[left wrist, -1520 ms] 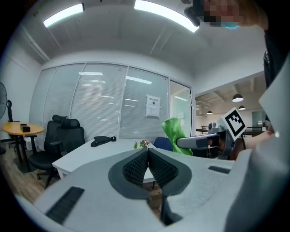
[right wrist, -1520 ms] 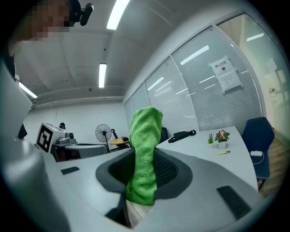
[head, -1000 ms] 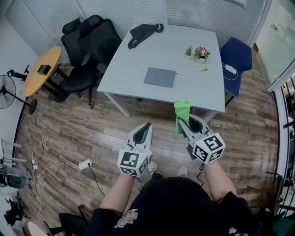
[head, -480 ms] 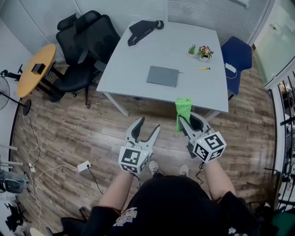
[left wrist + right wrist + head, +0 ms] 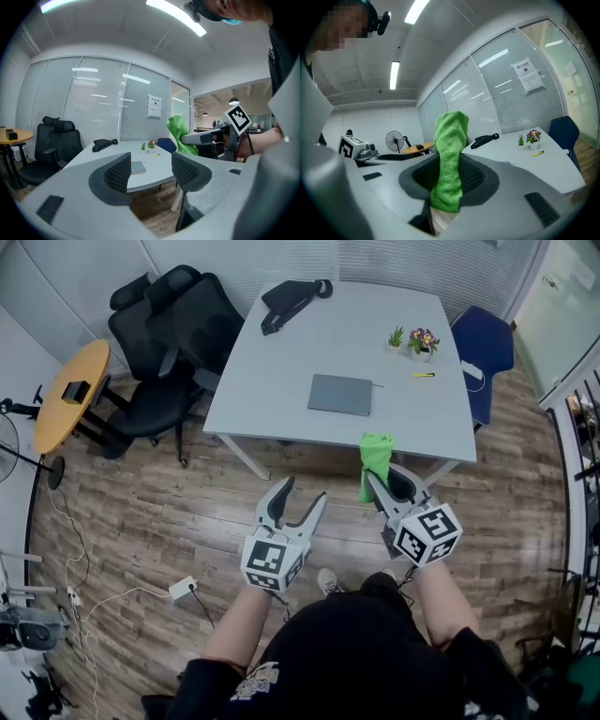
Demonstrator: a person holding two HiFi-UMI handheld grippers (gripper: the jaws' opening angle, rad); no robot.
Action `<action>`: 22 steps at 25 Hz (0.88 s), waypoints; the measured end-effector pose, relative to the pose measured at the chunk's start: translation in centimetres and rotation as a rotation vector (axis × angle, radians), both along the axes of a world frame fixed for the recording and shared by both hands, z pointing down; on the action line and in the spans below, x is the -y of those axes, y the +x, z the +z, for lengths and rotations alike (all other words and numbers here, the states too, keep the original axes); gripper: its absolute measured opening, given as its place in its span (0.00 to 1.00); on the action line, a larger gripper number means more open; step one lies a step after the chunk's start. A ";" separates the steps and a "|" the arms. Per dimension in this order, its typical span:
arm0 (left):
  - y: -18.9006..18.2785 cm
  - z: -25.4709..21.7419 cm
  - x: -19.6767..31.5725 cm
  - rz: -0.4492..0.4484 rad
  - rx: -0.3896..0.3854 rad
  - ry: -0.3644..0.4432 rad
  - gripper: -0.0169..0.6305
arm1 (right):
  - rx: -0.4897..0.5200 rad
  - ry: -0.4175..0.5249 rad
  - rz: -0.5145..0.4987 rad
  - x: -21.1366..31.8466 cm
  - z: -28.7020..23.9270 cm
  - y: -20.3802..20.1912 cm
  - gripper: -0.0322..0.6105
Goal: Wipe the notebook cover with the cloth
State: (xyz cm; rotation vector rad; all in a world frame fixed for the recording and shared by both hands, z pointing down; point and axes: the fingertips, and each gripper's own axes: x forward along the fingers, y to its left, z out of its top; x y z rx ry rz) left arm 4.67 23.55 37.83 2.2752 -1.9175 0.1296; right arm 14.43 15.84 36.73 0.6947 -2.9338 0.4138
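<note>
The cloth [image 5: 376, 460] is held clamped in the right gripper [image 5: 372, 476], the empty left gripper [image 5: 305, 489] has just been opened wide, and the notebook [image 5: 341, 395] is found flat on the worktop [image 5: 281, 381] ahead, long axis crosswise, slightly nearer the right gripper.

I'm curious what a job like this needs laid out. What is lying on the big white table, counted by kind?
Grey notebook: 1
Black bag: 1
Small potted plants: 2 (green plant, flowering plant)
Yellow pen: 1
Total: 5
Not counted: a white plug block at the right edge, which may lie off the table.
</note>
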 end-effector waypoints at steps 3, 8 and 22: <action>-0.6 0.0 -0.1 0.001 -0.006 0.002 0.42 | -0.001 -0.001 -0.001 -0.2 -0.1 -0.6 0.22; -1.5 -0.1 0.4 -0.010 -0.013 0.004 0.42 | -0.004 -0.001 -0.006 0.5 -0.2 -1.5 0.22; -4.0 1.1 7.2 -0.060 -0.016 -0.033 0.42 | -0.005 -0.032 -0.043 8.0 0.9 -4.1 0.22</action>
